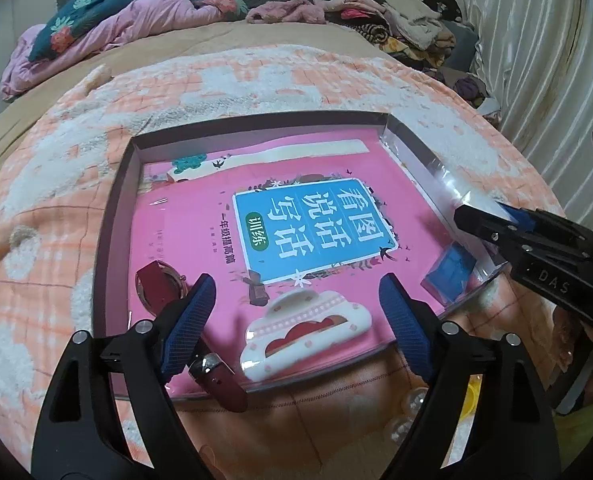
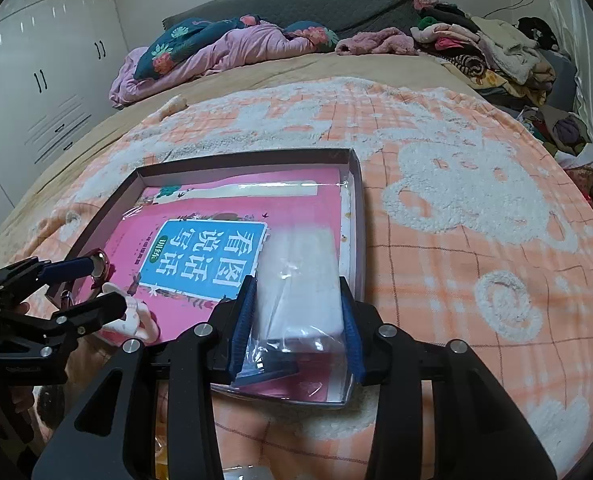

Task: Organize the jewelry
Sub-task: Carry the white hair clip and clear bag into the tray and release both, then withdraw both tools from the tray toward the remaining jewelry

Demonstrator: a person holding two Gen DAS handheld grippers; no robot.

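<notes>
1. While I look along my left gripper, its two blue-padded fingers stand wide apart with nothing pressed between them.
2. Between those fingers lies a white, cloud-shaped hair clip with a red inset, resting on the pink floor at the near edge of the tray.
3. Just beside the left finger lies a red-strapped watch, its case on the tray floor and its buckle end hanging over the near rim.
4. My right gripper holds a narrower stance, its blue pads pressed against both sides of a clear plastic bag with something white and something dark inside.
5. That bag sits at the tray's near right corner, against the right wall.
6. Under everything in the tray lies a pink book with a blue title panel.
7. Past the tray spreads an orange-and-white checked blanket covering a bed.
8. Farther back lie a lilac quilt with a dark floral pillow on it, and a heap of clothes to the right.
9. White wardrobe doors stand at far left.
</notes>
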